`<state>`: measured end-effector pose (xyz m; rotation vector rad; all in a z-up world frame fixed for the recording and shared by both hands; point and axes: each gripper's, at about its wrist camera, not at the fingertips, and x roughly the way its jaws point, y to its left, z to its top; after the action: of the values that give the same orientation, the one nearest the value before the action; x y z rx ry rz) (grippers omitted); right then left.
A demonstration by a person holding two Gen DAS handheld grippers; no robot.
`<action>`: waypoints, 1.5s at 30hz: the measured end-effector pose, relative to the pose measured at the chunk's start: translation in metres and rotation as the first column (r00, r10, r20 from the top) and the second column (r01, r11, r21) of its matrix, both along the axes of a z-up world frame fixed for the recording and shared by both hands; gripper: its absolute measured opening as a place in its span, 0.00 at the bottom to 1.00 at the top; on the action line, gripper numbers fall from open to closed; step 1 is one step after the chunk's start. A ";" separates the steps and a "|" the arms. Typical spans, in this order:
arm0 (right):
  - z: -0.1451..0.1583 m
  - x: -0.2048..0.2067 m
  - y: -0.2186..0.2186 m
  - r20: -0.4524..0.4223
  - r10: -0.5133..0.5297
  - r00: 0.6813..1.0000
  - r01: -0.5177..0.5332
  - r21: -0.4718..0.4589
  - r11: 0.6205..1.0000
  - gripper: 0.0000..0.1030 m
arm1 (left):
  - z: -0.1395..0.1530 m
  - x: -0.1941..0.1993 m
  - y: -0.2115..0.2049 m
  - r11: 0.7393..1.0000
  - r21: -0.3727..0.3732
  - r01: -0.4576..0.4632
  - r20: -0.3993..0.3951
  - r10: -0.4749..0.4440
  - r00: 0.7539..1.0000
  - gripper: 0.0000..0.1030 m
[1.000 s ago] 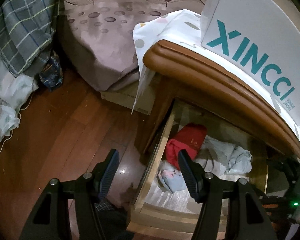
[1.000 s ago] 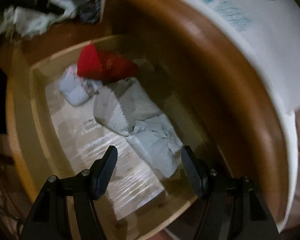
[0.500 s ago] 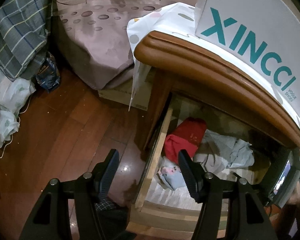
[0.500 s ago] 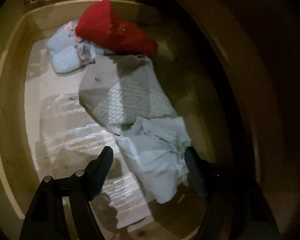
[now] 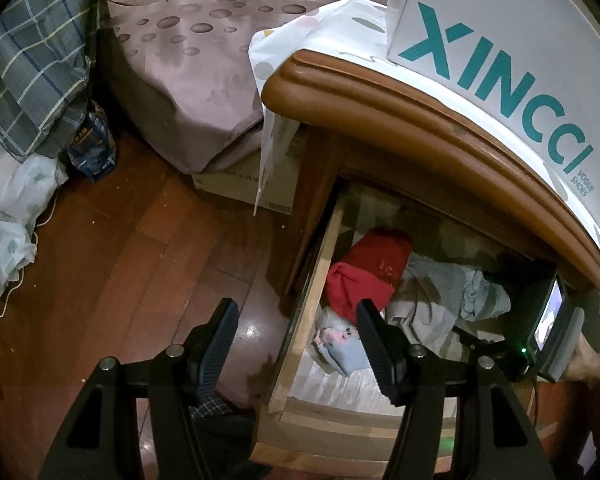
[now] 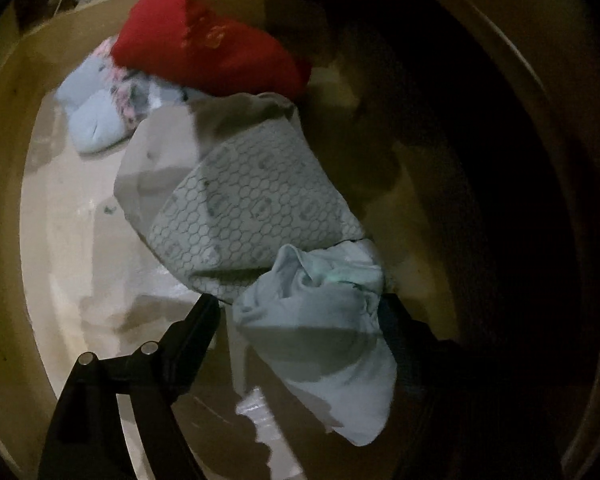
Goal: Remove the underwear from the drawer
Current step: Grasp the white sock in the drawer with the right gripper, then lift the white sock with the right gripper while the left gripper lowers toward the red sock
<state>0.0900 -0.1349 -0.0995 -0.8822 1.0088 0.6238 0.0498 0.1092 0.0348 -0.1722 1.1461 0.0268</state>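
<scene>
Underwear between right gripper jaws

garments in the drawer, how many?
4: red piece at the far end, pale blue floral piece beside it, grey honeycomb-print piece mid-drawer, light blue piece between the open right gripper fingers. More may lie underneath.
</scene>
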 end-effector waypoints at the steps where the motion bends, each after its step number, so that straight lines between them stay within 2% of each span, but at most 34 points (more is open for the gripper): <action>1: 0.000 0.001 -0.001 -0.008 -0.006 1.000 0.006 0.012 1.000 0.78 | 0.000 0.000 0.000 1.000 -0.001 0.001 -0.001 -0.001 1.000 0.61; 6: 0.001 0.006 -0.002 -0.045 -0.063 0.997 0.064 0.035 0.997 0.73 | -0.001 0.000 0.000 1.000 0.002 0.005 -0.008 -0.005 1.000 0.61; 11: 0.007 0.006 -0.005 -0.045 -0.123 0.991 0.123 0.013 0.992 0.51 | -0.003 0.001 -0.002 1.000 0.009 0.009 -0.010 -0.009 1.000 0.61; 17: 0.017 -0.008 -0.007 -0.102 -0.182 0.978 0.184 0.015 0.983 0.41 | -0.004 0.000 -0.007 0.999 0.034 0.025 -0.009 -0.024 1.000 0.61; 24: 0.031 -0.032 -0.010 -0.206 -0.267 0.941 0.272 -0.007 0.962 0.32 | -0.007 0.000 -0.017 0.996 0.066 0.065 -0.011 -0.065 0.998 0.61; 28: 0.048 -0.048 -0.011 -0.195 -0.313 0.930 0.313 -0.027 0.949 0.29 | -0.012 0.000 -0.025 0.991 0.088 0.099 -0.021 -0.097 0.995 0.61; 30: 0.060 -0.051 -0.011 -0.197 -0.338 0.920 0.344 -0.008 0.939 0.29 | -0.013 0.000 -0.029 0.989 0.093 0.114 -0.024 -0.112 0.993 0.61; 35: 0.097 -0.072 -0.020 -0.203 -0.437 0.876 0.464 0.108 0.879 0.29 | -0.014 -0.001 -0.040 0.982 0.111 0.154 -0.012 -0.154 0.988 0.61; 38: 0.110 -0.090 -0.043 -0.226 -0.511 0.829 0.553 0.197 0.809 0.29 | -0.014 -0.002 -0.048 0.974 0.128 0.185 -0.007 -0.186 0.983 0.61; 41: 0.116 -0.099 -0.051 -0.265 -0.586 0.766 0.643 0.269 0.718 0.29 | -0.013 -0.004 -0.056 0.965 0.139 0.221 0.010 -0.224 0.975 0.61; 42: 0.112 -0.085 -0.051 -0.283 -0.602 0.747 0.664 0.286 0.690 0.29 | -0.013 -0.004 -0.059 0.959 0.152 0.238 0.013 -0.242 0.970 0.61; 45: 0.118 -0.088 -0.069 -0.336 -0.656 0.676 0.736 0.346 0.581 0.29 | -0.015 -0.005 -0.071 0.940 0.162 0.302 0.007 -0.307 0.952 0.61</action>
<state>0.0020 -0.2043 0.0187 0.0474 1.1963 0.2189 0.0448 0.0386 0.0201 0.1477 1.1225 -0.1587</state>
